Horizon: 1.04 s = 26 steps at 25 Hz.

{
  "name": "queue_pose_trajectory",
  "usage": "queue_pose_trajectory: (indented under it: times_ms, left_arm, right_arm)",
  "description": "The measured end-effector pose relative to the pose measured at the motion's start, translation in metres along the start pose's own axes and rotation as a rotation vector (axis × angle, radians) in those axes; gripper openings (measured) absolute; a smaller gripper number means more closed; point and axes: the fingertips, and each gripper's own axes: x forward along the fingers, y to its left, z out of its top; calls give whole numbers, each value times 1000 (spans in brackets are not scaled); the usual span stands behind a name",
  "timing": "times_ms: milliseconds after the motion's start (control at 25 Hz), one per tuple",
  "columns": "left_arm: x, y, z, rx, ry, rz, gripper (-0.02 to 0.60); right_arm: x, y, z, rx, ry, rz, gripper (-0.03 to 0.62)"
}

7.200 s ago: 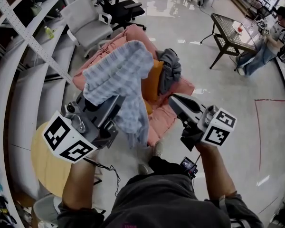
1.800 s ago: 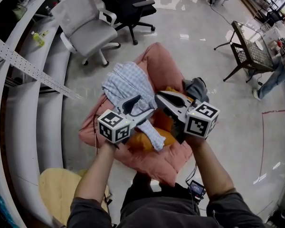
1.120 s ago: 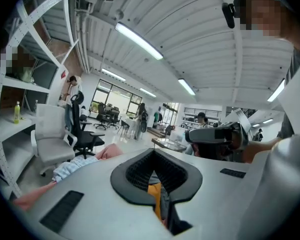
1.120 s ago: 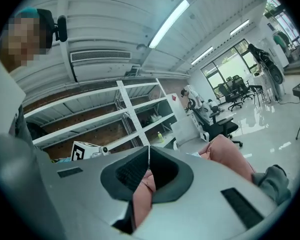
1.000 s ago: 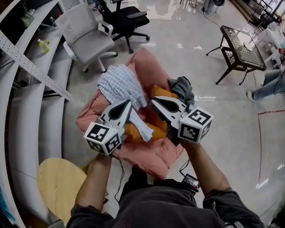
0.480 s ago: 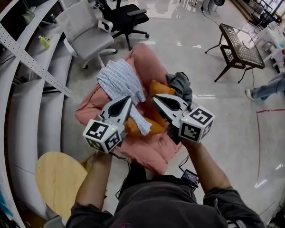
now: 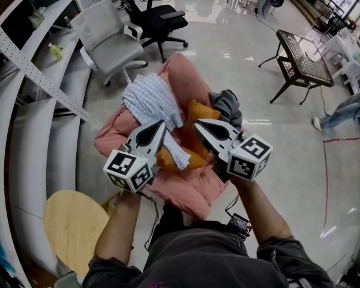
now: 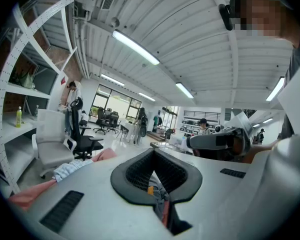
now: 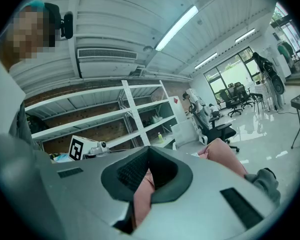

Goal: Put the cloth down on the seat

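Observation:
The blue-and-white checked cloth (image 7: 150, 101) lies spread on the pink cushioned seat (image 7: 189, 80), with one end trailing over an orange cushion (image 7: 199, 114). My left gripper (image 7: 160, 126) hovers just short of the cloth's near end, shut and with nothing in it. My right gripper (image 7: 199, 125) hangs beside it over the orange cushion, jaws together and nothing held. In the left gripper view the cloth (image 8: 70, 169) shows at the low left beyond the closed left gripper (image 8: 152, 150). The right gripper view looks past the closed right gripper (image 9: 149, 148) at the pink seat (image 9: 225, 156).
A grey garment (image 7: 229, 104) lies on the seat's right side. A white office chair (image 7: 105, 35) and a black one (image 7: 159, 17) stand behind the seat. Curved white shelving (image 7: 24, 119) runs along the left. A round wooden stool (image 7: 75, 227) is near-left, a dark metal table (image 7: 303, 50) at right.
The cloth, earlier held up in my left gripper, now lies on the seat. Both grippers have drawn back a little toward me; over the last second almost nothing moved.

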Motion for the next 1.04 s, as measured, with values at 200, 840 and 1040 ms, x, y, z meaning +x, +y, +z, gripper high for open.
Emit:
queue_pose_trajectory:
  times_ms: [200, 840, 1040]
  left_arm:
    - [1, -2, -1, -4, 3, -3, 9]
    - [1, 9, -11, -30, 15, 0, 9]
    - [6, 5, -15, -34, 27, -4, 9]
  right_arm:
    - [0, -1, -1, 5, 4, -3, 15]
    - [12, -5, -7, 27, 9, -4, 15]
    - [8, -11, -9, 38, 10, -4, 15]
